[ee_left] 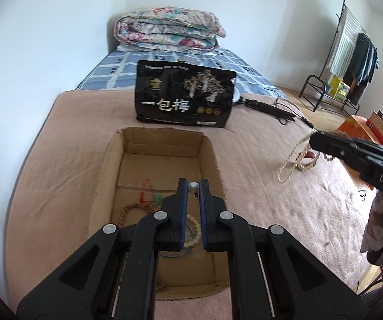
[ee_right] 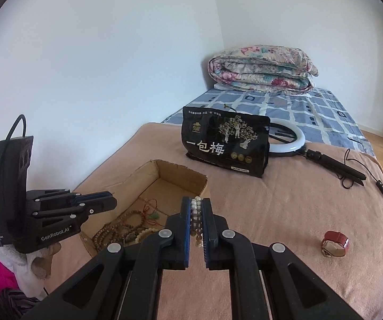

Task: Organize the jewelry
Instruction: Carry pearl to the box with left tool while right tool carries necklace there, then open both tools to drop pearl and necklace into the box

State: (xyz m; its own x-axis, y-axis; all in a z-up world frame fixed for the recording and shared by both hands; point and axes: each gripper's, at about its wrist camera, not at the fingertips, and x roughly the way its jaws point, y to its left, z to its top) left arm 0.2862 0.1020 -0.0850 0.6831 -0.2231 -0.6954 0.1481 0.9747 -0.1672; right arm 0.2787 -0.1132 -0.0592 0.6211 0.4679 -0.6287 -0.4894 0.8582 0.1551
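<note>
Item: left gripper (ee_left: 193, 186). Jaws nearly closed on a white bead (ee_left: 193, 186) with a thin dark cord trailing below; what the bead belongs to cannot be made out. Held over the box (ee_left: 162, 144), presumably for dropping in.

Item: right gripper (ee_right: 196, 204). Jaws nearly closed on a strand of pale beads (ee_right: 195, 213), pinched lengthwise between the blue pads. In the left view a long pale strand (ee_left: 288, 164) loops down from its tip. Positioned near the box's right wall, not yet above the opening; judged to be carrying the strand toward it.

Item: box, open cardboard, on a pink blanket (ee_right: 284, 200). Serves as the collecting place. Contents: brown bead strings (ee_right: 117, 229), a cream bracelet (ee_right: 145, 233), a red cord with green pendant (ee_right: 155, 216). The near part of the floor is blocked by gripper arms in both views.

Item: red-strap watch (ee_right: 335, 243), loose on the blanket to the right, well apart from the box; judged still to be sorted.

Item: black pouch (ee_right: 226, 146), upright behind the box; ring light (ee_right: 296, 141) partly hidden behind it.

Item: a few small objects near the hanging strand in the left view, blurred, unidentified.
</note>
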